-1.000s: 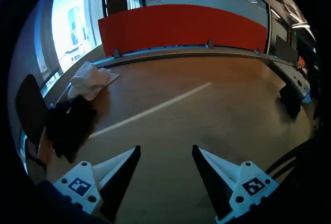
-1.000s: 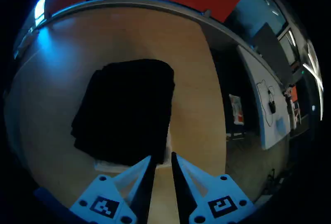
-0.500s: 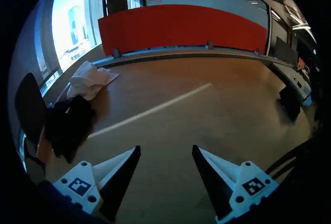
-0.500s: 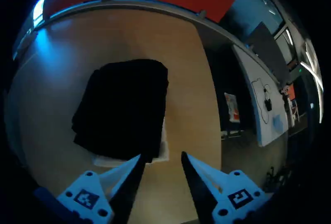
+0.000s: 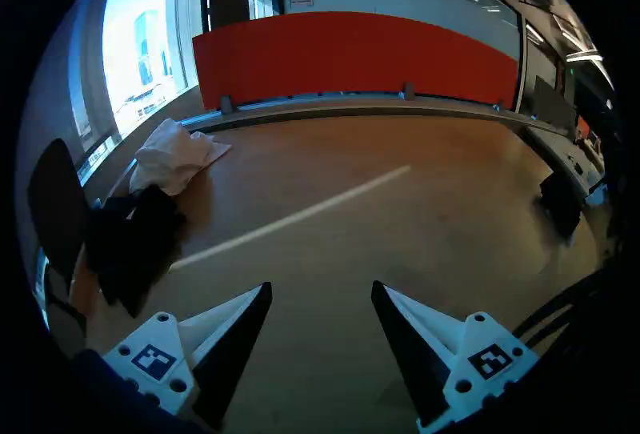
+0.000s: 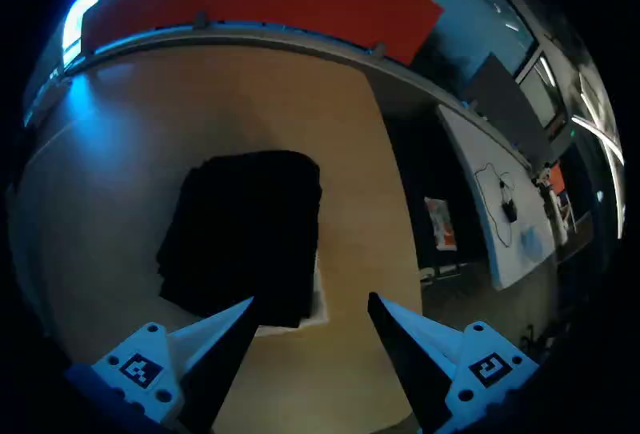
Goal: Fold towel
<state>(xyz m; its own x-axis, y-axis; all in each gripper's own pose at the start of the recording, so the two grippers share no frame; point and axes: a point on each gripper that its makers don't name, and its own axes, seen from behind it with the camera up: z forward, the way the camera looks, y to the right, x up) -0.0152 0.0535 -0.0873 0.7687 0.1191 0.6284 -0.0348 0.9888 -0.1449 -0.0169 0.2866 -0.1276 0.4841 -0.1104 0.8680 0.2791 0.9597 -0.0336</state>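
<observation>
At 11 o'clock from right gripper [image 6: 310, 298], folded black towel [image 6: 240, 234] lies flat on desk [image 6: 352, 162]. Right gripper spread, empty. Left gripper [image 5: 320, 283] spread, empty. Fold judged complete; next: withdraw without snagging towel.

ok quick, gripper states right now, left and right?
Left gripper: open, holding nothing.
Right gripper: open, holding nothing; the folded black towel lies just ahead of it.

The gripper [image 6: 310, 298], jaws wide apart, hangs over a folded black towel [image 6: 240, 230] lying near the tabletop's [image 6: 352, 154] right edge. A white cloth [image 6: 319, 307] peeks out beneath the towel's near corner.
</observation>
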